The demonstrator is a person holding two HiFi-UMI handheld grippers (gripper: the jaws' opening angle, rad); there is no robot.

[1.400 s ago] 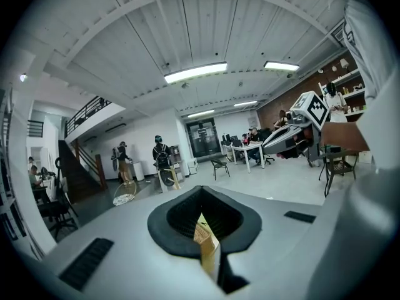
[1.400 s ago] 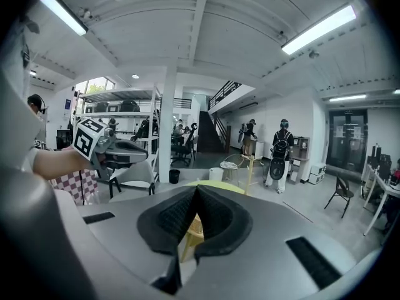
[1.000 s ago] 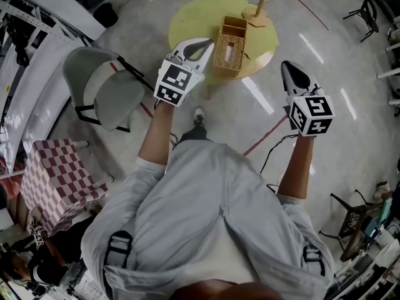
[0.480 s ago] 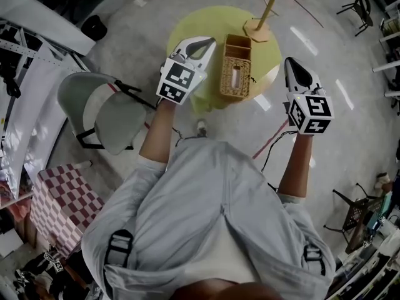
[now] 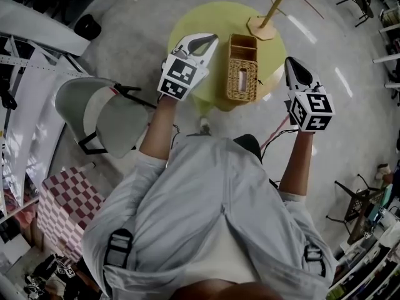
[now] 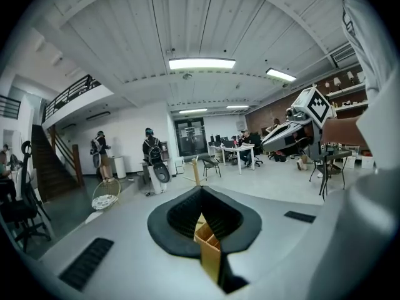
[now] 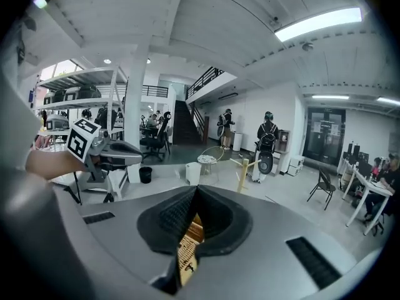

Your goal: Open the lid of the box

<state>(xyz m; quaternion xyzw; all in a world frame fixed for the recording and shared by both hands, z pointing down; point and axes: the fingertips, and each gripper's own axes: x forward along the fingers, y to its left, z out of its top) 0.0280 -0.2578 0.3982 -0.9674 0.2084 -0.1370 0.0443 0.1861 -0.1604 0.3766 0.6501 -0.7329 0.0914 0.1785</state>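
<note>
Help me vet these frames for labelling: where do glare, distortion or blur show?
Head view: light streaks glare on the glossy floor; the wicker box is sharp. Left gripper view: strong fisheye bending, black corners, ceiling lamp blown out. Right gripper view: same bending, bright ceiling strip.

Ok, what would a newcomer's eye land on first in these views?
The wicker box on the round yellow table, straight ahead of the person. The left gripper and right gripper flank it without touching, fingers closed and empty. A grey chair stands to the table's left.
</note>
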